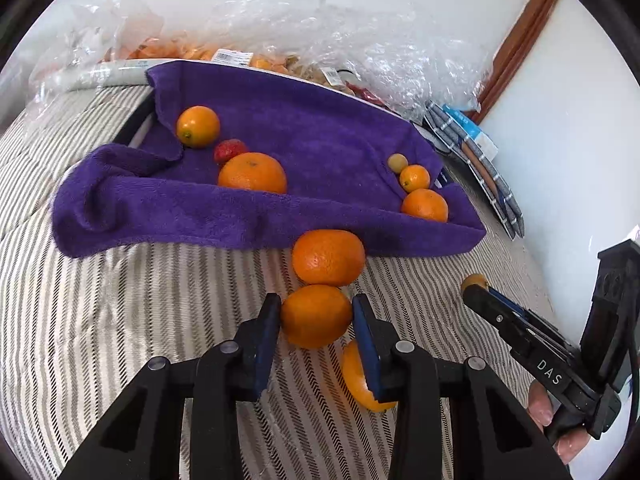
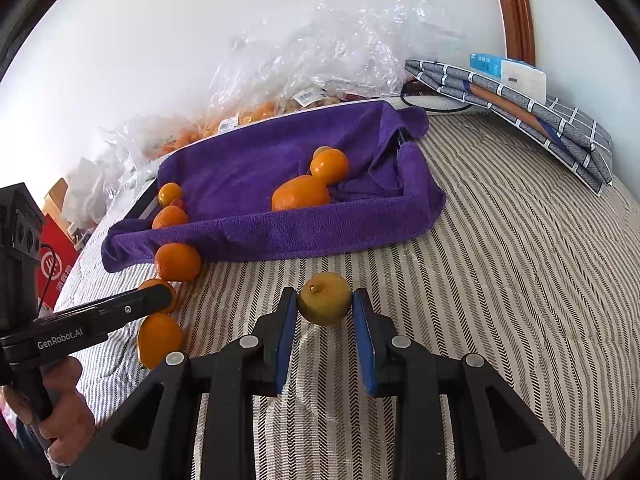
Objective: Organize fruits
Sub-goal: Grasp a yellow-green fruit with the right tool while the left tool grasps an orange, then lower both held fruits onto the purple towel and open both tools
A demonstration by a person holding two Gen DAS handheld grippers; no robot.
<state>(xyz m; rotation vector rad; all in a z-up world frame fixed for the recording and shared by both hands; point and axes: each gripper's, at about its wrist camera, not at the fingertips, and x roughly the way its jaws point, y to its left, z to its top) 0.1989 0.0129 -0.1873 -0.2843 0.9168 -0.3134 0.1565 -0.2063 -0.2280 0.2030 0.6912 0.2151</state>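
On the striped bedcover, my left gripper [image 1: 316, 320] is shut on an orange [image 1: 315, 316], both blue pads against its sides. A second orange [image 1: 328, 256] lies just beyond it against the purple towel, and a third [image 1: 358, 380] sits half hidden under the right finger. My right gripper [image 2: 325, 308] is shut on a small yellow-green citrus fruit [image 2: 325, 298], low over the cover. The purple towel-lined tray [image 1: 280, 120] holds several oranges, a strawberry [image 1: 230, 150] and a small pale fruit [image 1: 398, 161]. In the right wrist view the left gripper [image 2: 160, 298] reaches in from the left.
Crinkled clear plastic bags [image 1: 320, 28] with more fruit lie behind the tray by the white wall. Folded grey checked cloth and a blue-white box [image 2: 508, 70] rest at the right. A red box [image 2: 56, 264] stands off the bed's left edge. A person's hand [image 2: 64, 416] holds the left gripper's handle.
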